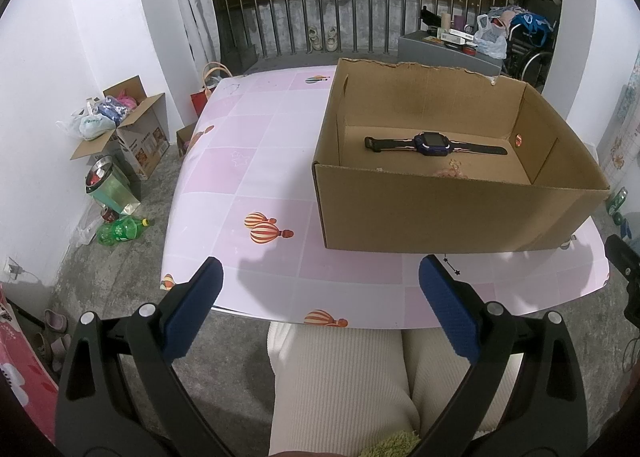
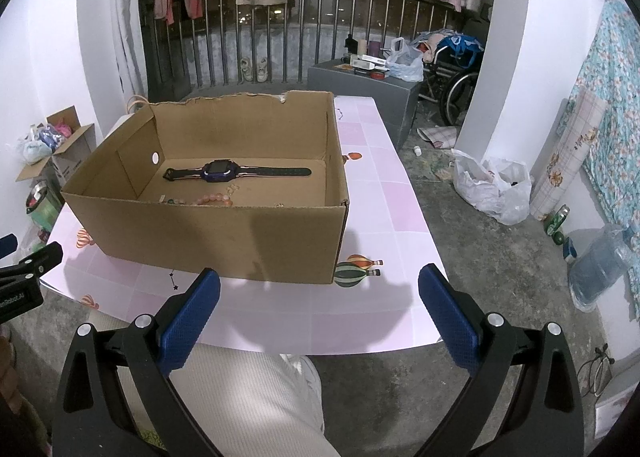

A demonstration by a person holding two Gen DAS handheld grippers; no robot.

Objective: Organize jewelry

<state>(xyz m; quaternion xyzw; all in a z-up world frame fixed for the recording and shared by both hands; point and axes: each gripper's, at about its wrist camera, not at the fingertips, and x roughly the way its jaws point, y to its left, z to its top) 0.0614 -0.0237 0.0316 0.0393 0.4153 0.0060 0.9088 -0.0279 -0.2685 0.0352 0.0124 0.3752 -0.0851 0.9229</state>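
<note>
An open cardboard box (image 1: 440, 213) (image 2: 224, 237) stands on the pink checked table (image 1: 256, 161) (image 2: 384, 185). Inside lies a blue and black watch (image 1: 434, 145) (image 2: 236, 173), strap laid flat. A pink bead bracelet (image 2: 214, 199) (image 1: 450, 173) rests near the box's front wall, partly hidden by it. My left gripper (image 1: 320, 277) hangs open over the table's near edge, left of the box front. My right gripper (image 2: 320, 281) is open too, near the box's front right corner. Neither holds anything.
A person's legs in cream trousers (image 1: 344, 377) sit under the table's near edge. The floor holds a cardboard box of bags (image 1: 128, 125), a green bottle (image 1: 120, 231), a white bag (image 2: 492, 189) and a water jug (image 2: 600, 261). A wheelchair (image 2: 456, 85) stands behind.
</note>
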